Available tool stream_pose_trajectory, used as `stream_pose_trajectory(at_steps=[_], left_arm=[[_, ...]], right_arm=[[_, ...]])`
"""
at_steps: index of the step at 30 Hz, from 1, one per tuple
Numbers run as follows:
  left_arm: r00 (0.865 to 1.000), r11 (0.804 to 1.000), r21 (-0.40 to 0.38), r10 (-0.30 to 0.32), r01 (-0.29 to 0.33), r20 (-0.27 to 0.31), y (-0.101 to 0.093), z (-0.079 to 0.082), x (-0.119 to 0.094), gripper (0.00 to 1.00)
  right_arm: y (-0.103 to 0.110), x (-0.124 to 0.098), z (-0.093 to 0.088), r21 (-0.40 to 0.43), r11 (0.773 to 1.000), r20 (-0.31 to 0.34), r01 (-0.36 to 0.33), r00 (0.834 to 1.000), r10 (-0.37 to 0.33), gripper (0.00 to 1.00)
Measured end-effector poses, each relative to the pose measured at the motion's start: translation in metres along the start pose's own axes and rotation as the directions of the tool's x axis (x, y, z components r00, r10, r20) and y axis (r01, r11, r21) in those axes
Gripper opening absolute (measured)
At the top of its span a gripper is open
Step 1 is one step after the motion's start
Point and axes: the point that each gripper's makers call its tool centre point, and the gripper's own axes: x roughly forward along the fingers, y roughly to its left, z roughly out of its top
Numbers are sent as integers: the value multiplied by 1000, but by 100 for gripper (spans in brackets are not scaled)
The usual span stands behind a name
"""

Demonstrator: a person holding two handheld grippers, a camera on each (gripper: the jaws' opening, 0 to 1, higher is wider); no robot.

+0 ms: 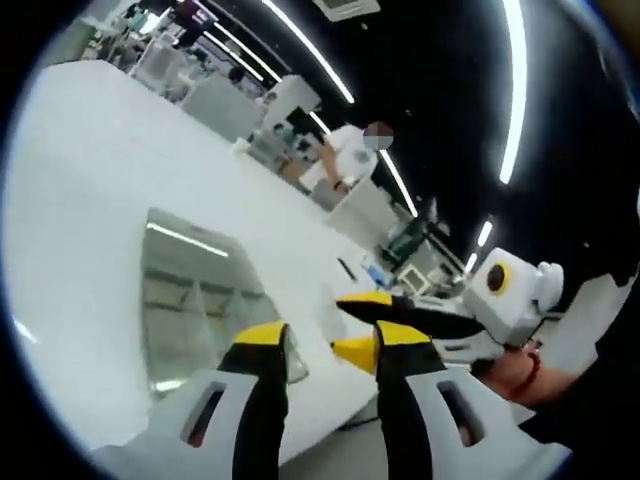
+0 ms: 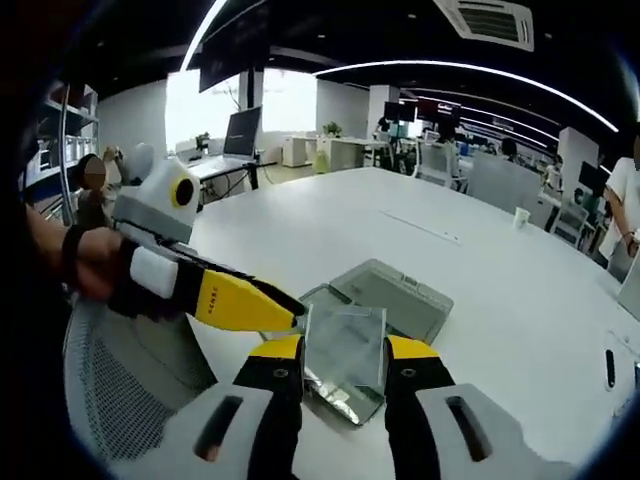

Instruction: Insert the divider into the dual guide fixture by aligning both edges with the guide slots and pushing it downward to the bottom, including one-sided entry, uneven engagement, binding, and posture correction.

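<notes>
Left gripper view first: hard to read, since the clear divider [image 1: 200,300] is see-through and mostly shows ceiling reflections, lower edge cut off behind the jaws. Left gripper [image 1: 332,345] jaws spread apart, yellow tips up, left tip right against the divider's lower right edge, though can't tell if actually pinching it. Right gripper [image 1: 385,312] pokes in from the right with yellow tips close together, a hand [image 1: 520,375] with a red wristband behind it, partly cut off. White table [image 1: 90,200] under everything; one person [image 1: 345,155] in white standing far back. Right gripper view: much clearer. Two jaws of the right gripper [image 2: 343,352] apart, the divider [image 2: 345,345] standing between them, lower part hidden behind the tips, so can't say whether gripped or just framed. One grey guide fixture [image 2: 395,295] lying on the white table [image 2: 500,270] just behind the divider, near edge hidden by it. Left gripper [image 2: 290,315] coming in from the left, yellow tip touching the divider's upper left corner; jaw gap not readable from this angle. One hand [image 2: 95,265] holding it, plus a mesh chair [image 2: 130,390] below.
</notes>
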Motion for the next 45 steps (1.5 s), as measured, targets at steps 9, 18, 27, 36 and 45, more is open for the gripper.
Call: stream_pose_trajectory(at_steps=[9,18,27,36,45], left_arm=[[1000,999,-53,-4,6,27,1,4,-1,21],[999,994,-107,-36,37,12,0,1,2,6],[999,995,-87,-54,53,-8,-2,-2,1,0],[1000,1000,1,-14,14,2,5,6,-3,0],[998,974,225,33,-20,-58,10,8,-12,0]], right_arm=[[7,1,4,-29,999,5,-15,1000,15,27],[9,-1,7,-6,1000,23,-14,1000,14,27],[16,-3,6,10,999,30,-36,999,35,27],[22,0,9,-55,995,9,-81,997,82,20],[20,-3,10,-184,978,-34,-100,995,95,24]])
